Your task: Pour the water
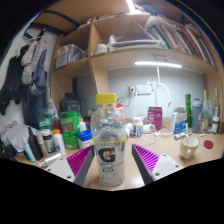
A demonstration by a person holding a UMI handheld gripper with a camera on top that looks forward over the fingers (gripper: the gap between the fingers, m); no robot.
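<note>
the bottle [110,140] stood upright between my fingers, yellow cap on top, its long axis straight up and down, label facing me. it sat near the front edge of the desk [170,165], and i couldn't tell whether its base touched the wood or hung just off it. my gripper [110,160] looked closed on the bottle, both purple pads [145,158] pressed against its sides low down, around the label. the cap looked still on, so nothing could pour yet, i reckoned. to do this well i'd have kept the squeeze firm, lifted straight, then tipped slowly towards the white cup [189,147] off to the right. behind the bottle the desk was crowded with jars and a green bottle [187,108], under the shelves [120,50].
</note>
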